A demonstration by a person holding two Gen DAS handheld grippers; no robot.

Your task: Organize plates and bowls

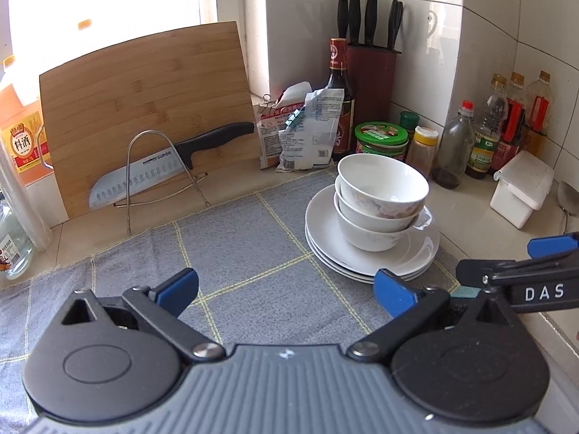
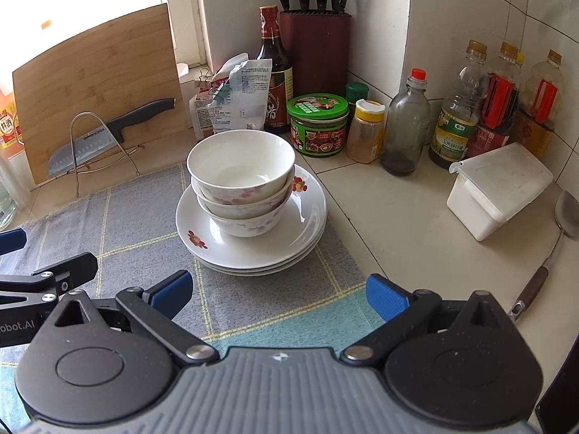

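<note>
While both grippers, left (image 1: 286, 291) and right (image 2: 278, 291), hover with jaws spread and empty, three nested bowls (image 2: 240, 177) sit on stacked plates (image 2: 304, 231) at the cloth's (image 2: 144, 224) far right edge, near the jars.

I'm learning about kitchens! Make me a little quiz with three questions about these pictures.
1. True or false: the bowls sit stacked on the plates.
2. How many bowls are in the stack?
3. Which is right? A) the left claw holds a bowl; B) both claws are open and empty; C) the right claw grips the knife.

Key: 1 true. 2 three. 3 B.
</note>
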